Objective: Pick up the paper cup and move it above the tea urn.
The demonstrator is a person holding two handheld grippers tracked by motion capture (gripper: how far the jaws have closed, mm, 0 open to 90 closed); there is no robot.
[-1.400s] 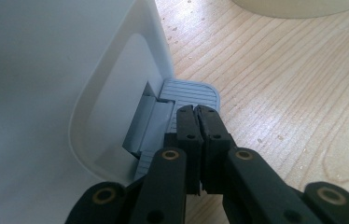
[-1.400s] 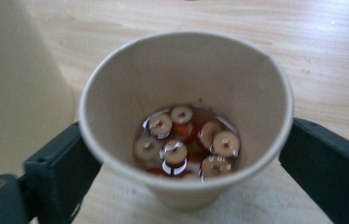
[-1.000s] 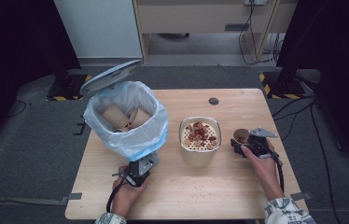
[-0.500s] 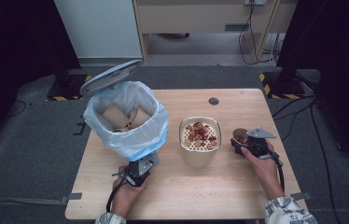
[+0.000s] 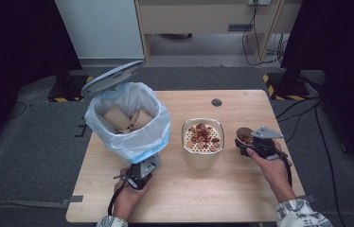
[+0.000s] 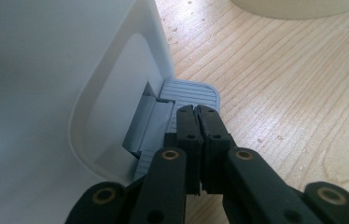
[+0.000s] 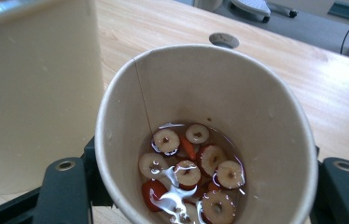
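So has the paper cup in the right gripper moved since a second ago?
Yes. The paper cup, clamped in the right gripper, has risen slightly, judged against the strainer container beside it in the high view.

Paper cup (image 7: 210, 140) bottom cut off; right gripper fingers hidden behind it.

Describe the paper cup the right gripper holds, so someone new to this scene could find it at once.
On the wooden table, look right of the cream strainer tub. The paper cup sits between the right gripper's jaws. Unlike the empty cups in the bagged bin, it holds liquid with sliced red fruit.
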